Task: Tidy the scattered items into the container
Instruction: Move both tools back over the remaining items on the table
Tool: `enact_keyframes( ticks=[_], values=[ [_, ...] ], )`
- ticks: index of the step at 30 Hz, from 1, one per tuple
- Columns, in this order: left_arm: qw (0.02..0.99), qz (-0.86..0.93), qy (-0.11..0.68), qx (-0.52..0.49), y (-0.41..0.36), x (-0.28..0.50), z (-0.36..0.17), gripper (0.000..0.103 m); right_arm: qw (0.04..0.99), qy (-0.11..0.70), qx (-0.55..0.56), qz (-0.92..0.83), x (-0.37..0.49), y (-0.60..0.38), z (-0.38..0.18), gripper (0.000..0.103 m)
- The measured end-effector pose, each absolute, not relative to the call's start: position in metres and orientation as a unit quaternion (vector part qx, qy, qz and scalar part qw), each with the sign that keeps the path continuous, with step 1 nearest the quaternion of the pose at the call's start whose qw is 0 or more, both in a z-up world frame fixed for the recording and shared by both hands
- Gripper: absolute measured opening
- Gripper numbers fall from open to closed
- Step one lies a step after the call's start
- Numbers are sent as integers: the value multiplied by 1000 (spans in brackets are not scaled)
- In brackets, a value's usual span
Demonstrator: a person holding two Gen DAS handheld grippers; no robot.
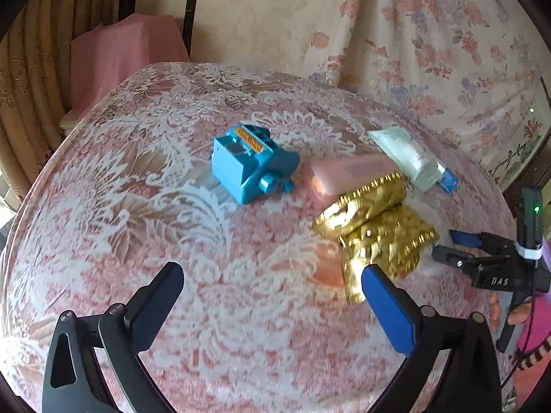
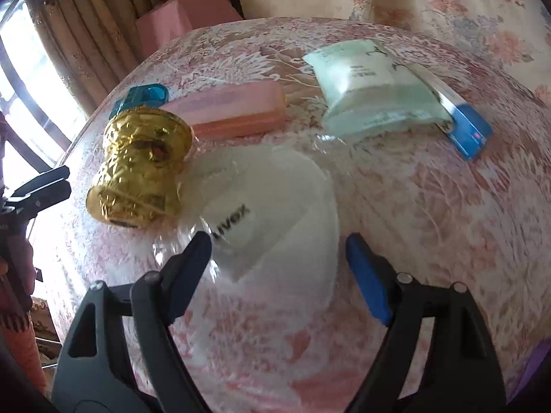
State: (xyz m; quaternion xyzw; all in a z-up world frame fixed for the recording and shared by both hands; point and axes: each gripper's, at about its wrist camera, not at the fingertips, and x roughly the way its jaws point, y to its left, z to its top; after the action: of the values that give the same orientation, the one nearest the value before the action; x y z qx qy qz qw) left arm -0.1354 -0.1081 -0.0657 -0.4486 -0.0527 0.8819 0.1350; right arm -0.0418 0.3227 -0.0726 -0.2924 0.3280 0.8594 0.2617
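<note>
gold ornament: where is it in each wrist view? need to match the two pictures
Left wrist: the gold ornament lies right of centre, just beyond the left gripper's blue finger.
Right wrist: the gold ornament lies on its side at left of centre, left of the wrapped white mask.
Shared landmark: the pink case lies just behind the ornament in both views.

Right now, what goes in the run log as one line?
left gripper: open, empty | right gripper: open, over bagged white mask | gold cup: on its side | container: not in view
</note>
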Motion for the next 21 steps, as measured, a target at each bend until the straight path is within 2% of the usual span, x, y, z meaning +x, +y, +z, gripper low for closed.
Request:
enact_keyframes(
  ticks=[8,12,13,21],
  values=[
    [139,883,-53,-445,-106,-149,-68,103,244,298,-289,876,-57,335,-79,101],
    [138,884,-52,-444,-106,-157,-70,103,247,272,-279,887,-62,331,-79,103],
    [136,884,-54,-445,-107,-160,-71,103,247,267,-281,888,-64,329,-79,102],
    [132,881,-50,-452,-105,-175,-76,103,245,274,-261,893,-48,316,-73,72]
  ],
)
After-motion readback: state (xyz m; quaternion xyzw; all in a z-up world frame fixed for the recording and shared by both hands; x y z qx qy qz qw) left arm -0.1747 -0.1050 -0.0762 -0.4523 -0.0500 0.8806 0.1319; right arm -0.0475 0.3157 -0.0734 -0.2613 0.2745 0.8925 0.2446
